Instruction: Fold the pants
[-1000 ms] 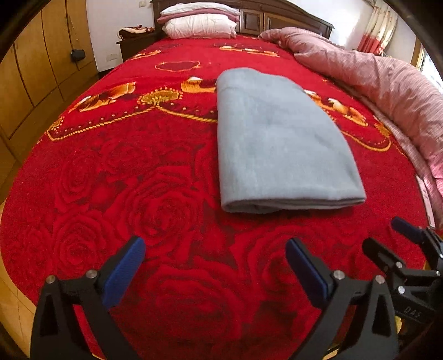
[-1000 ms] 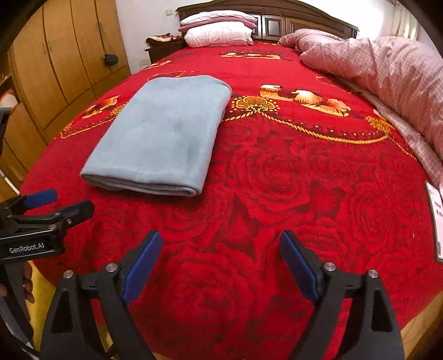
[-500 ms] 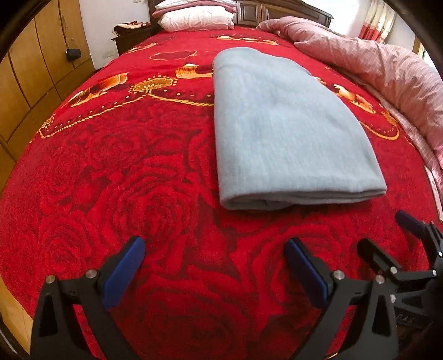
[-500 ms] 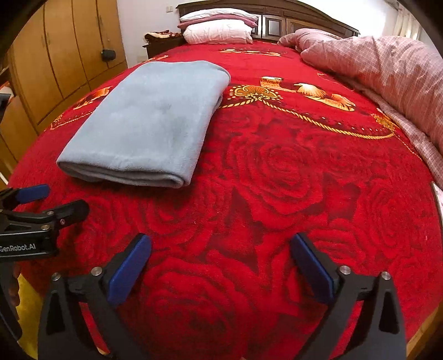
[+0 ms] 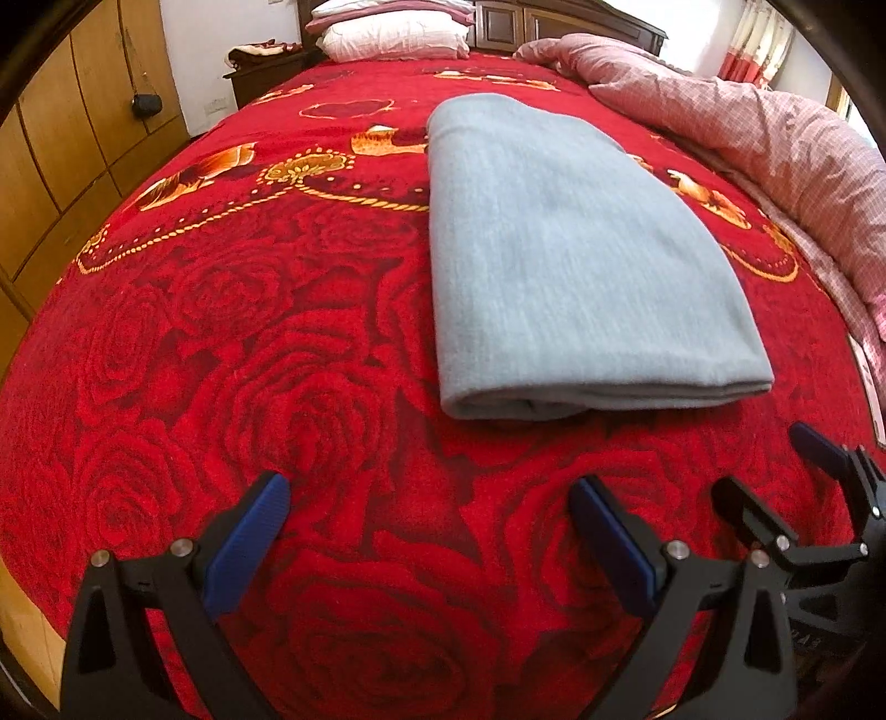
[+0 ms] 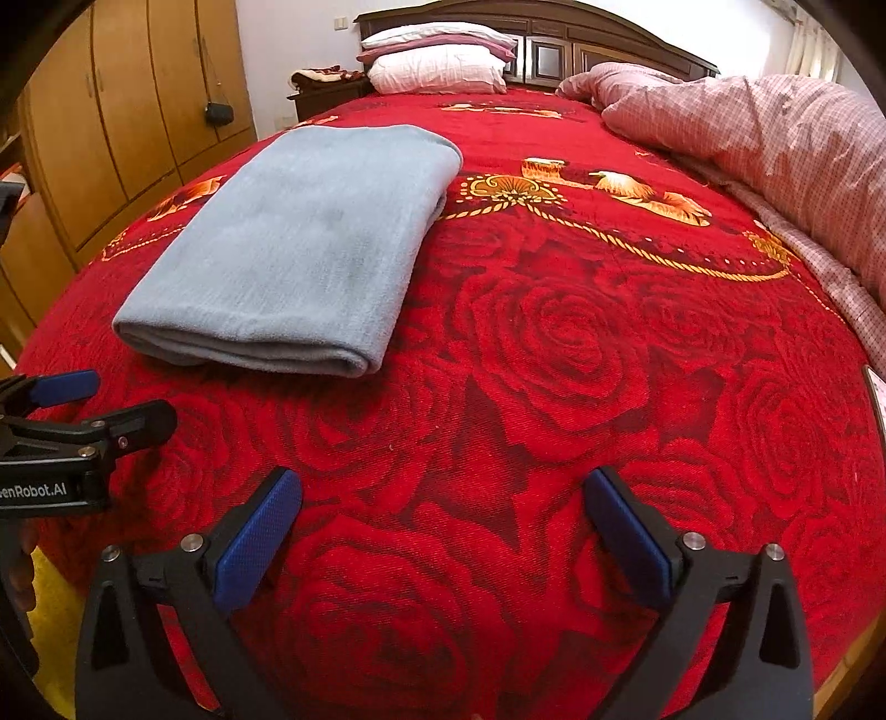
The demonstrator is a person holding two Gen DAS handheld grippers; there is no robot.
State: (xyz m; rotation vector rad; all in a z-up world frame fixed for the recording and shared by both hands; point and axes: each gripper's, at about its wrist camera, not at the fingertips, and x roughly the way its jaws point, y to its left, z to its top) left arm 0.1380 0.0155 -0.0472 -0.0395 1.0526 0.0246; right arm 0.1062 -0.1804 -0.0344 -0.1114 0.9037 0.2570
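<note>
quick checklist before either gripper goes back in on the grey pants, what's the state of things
1. Left gripper open, nothing between the fingers: ok.
2. Right gripper open and empty, its jaws have just been opening: ok.
3. Grey pants lie flat as a folded rectangle on the red bedspread: ok.
4. Both grippers clear of the pants, no contact: ok.
5. Layers even along the near edge: cannot tell, a slight bulge shows at one corner.
6. Pink quilt apart from the pants: ok.

Wooden wardrobe beside white wall, dark headboard, curtained window.
</note>
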